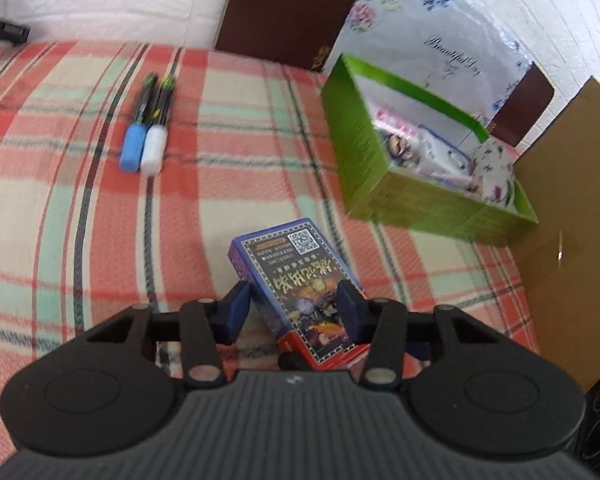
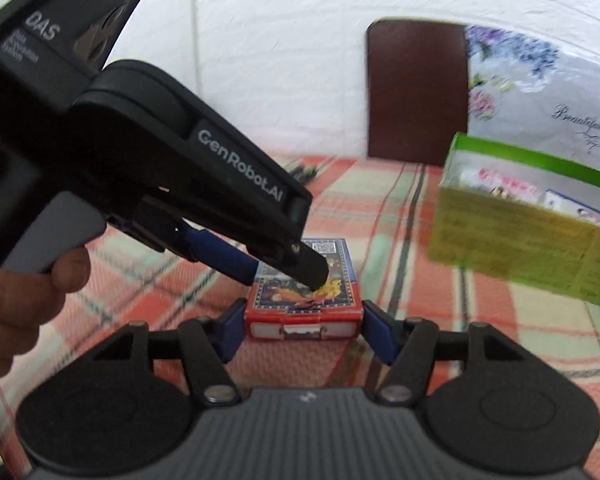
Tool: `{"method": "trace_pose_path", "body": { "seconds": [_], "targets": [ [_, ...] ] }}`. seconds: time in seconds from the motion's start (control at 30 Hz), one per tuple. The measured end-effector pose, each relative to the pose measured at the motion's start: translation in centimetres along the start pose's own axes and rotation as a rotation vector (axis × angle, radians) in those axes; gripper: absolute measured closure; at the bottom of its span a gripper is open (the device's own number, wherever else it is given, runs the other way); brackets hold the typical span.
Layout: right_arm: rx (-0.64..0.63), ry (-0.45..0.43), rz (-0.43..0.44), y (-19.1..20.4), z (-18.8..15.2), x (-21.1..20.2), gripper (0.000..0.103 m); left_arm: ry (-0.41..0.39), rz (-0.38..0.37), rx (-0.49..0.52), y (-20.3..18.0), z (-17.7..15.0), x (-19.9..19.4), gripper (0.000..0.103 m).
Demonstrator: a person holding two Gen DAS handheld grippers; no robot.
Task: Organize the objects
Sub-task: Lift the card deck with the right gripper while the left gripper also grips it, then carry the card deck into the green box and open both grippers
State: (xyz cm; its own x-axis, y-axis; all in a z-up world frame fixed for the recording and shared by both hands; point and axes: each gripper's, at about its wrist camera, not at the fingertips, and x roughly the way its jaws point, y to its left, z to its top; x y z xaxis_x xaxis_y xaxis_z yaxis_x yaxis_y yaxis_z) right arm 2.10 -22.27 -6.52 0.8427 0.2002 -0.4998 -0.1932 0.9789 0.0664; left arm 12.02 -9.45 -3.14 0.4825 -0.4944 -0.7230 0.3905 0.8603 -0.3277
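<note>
Card box: on the plaid worktop, clamped between right gripper pads. Left gripper slants down, part-open astride it; contact unclear. Green box and two markers nearby.

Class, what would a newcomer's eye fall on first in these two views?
A blue-and-red card box sits centre, between the fingers of the right gripper, with the left gripper reaching over it from the left. An open green box stands to the right; two markers lie on the plaid cloth.
</note>
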Motion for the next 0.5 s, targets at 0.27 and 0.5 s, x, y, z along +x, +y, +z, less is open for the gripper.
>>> {"method": "trace_pose_path", "body": {
  "seconds": [0.27,0.5],
  "targets": [
    [-0.007,-0.224,-0.144,-4.4,4.1,-2.8,0.043,-0.138,-0.093,0.164,-7.1,5.3,-0.5,0.054],
    [0.067,-0.269,-0.306,-11.1,5.9,-1.4,0.043,-0.126,-0.160,0.269,-12.9,9.4,5.5,0.056]
  ]
}}
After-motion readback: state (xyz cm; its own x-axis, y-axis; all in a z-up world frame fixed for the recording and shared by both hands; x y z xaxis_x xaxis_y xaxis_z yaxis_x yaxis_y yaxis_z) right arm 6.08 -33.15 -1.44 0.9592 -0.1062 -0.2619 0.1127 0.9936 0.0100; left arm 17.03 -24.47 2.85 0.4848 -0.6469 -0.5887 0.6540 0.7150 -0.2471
